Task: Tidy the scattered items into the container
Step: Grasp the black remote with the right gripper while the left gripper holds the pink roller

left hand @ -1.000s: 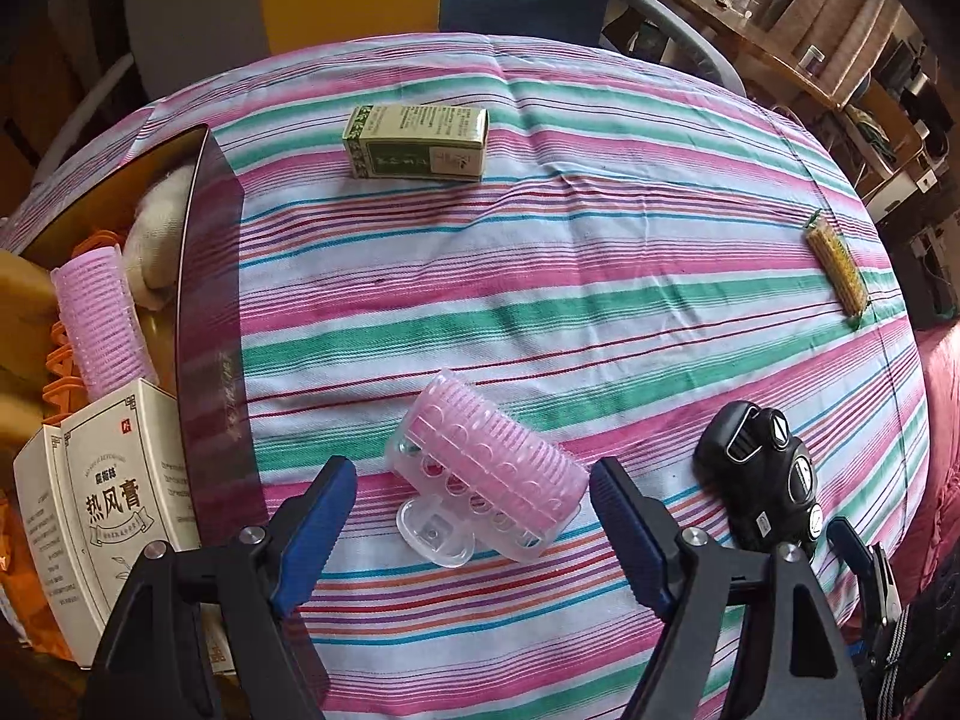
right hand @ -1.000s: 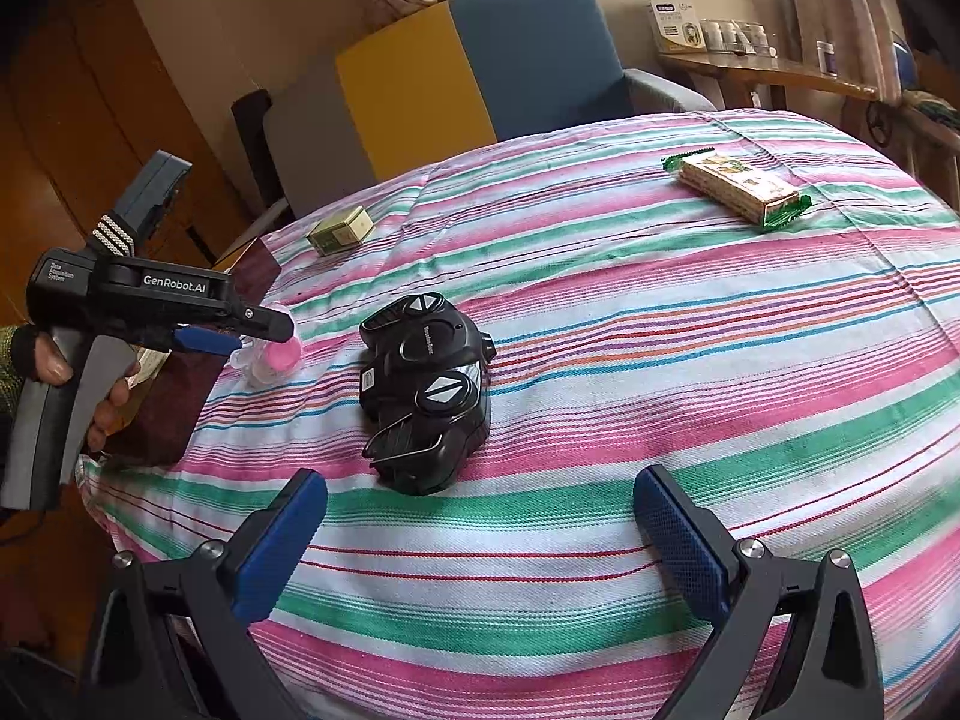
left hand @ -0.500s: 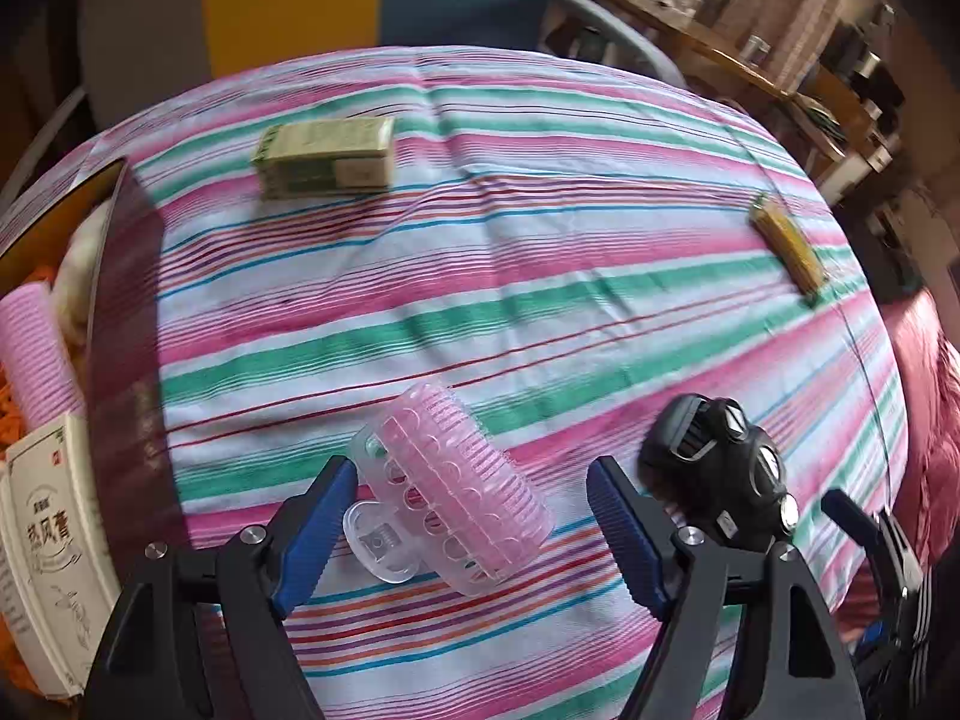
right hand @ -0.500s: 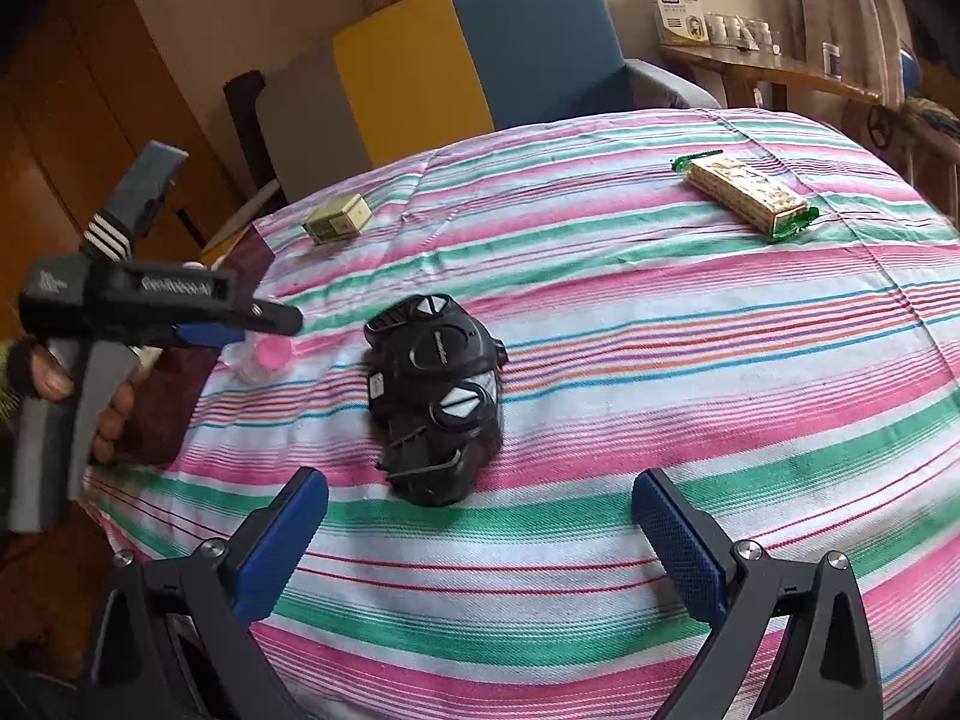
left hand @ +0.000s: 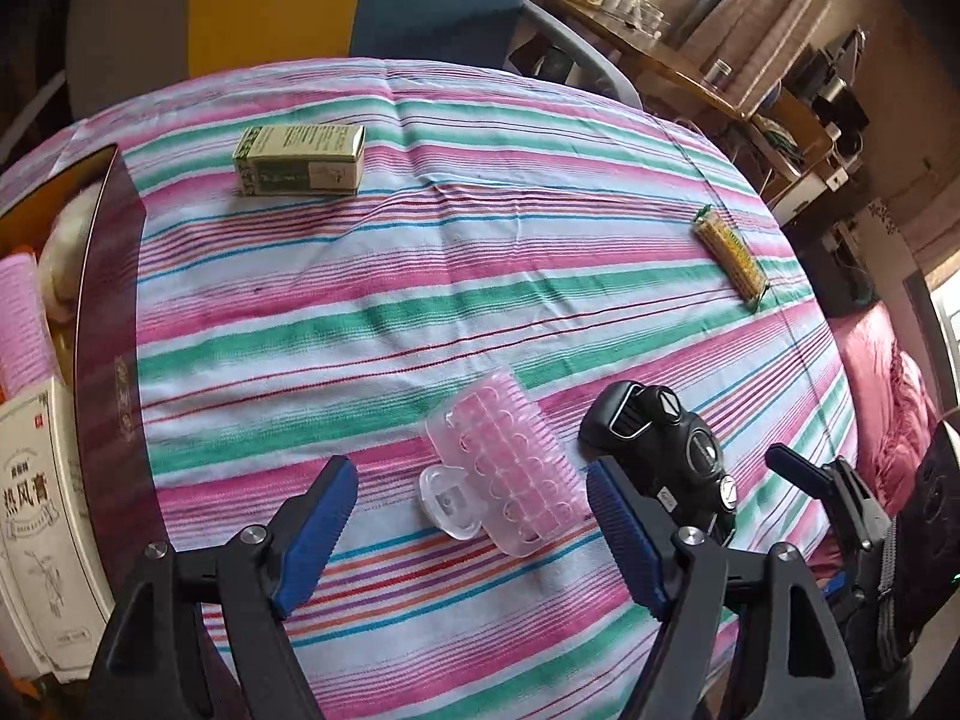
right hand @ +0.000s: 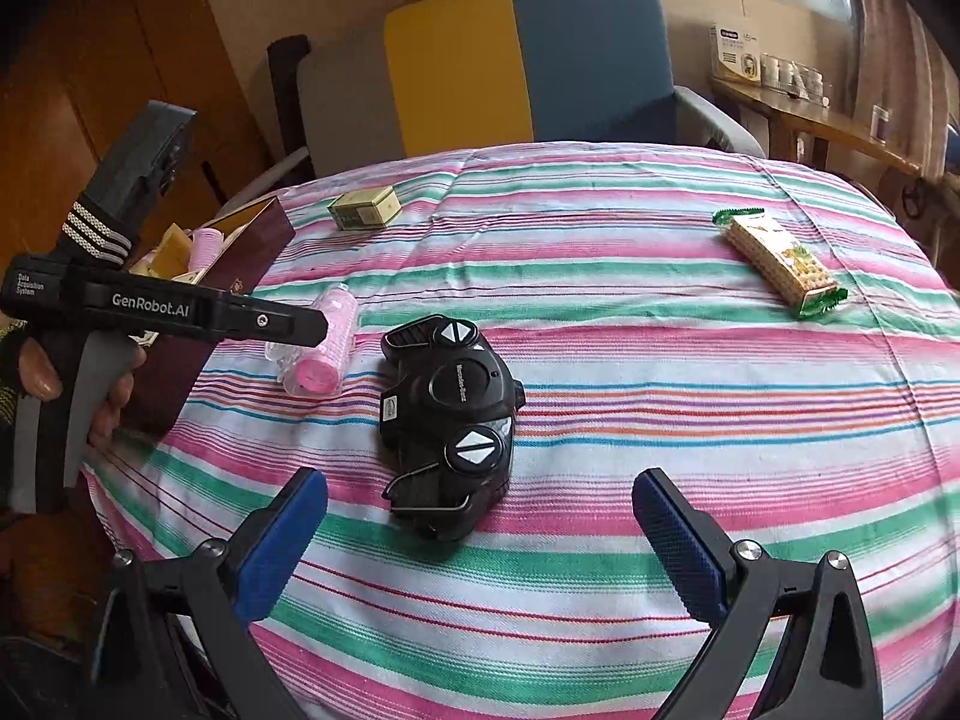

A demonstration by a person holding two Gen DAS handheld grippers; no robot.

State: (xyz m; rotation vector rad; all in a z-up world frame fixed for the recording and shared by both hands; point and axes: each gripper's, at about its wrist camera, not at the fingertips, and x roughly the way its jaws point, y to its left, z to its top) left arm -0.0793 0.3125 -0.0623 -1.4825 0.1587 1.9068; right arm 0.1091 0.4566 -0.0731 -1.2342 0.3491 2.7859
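Observation:
A pink hair roller with a clear clip (left hand: 501,468) lies on the striped cloth between the open fingers of my left gripper (left hand: 471,507); it also shows in the right wrist view (right hand: 324,339). A black remote controller (left hand: 666,450) lies right of it, and just ahead of my open, empty right gripper (right hand: 480,525) in the right wrist view (right hand: 450,420). A dark red box (left hand: 105,324) at the left edge holds a pink roller, a white carton and other items. A green carton (left hand: 300,159) and a biscuit pack (left hand: 729,255) lie farther off.
The striped cloth (left hand: 420,276) covers a rounded table. A yellow and blue armchair (right hand: 528,60) stands behind it. A wooden shelf with clutter (left hand: 750,84) is at the far right. The box also shows in the right wrist view (right hand: 252,246).
My left gripper has swung right and the roller now sits nearer its right finger, turned more upright in view. The right gripper has edged closer to the controller.

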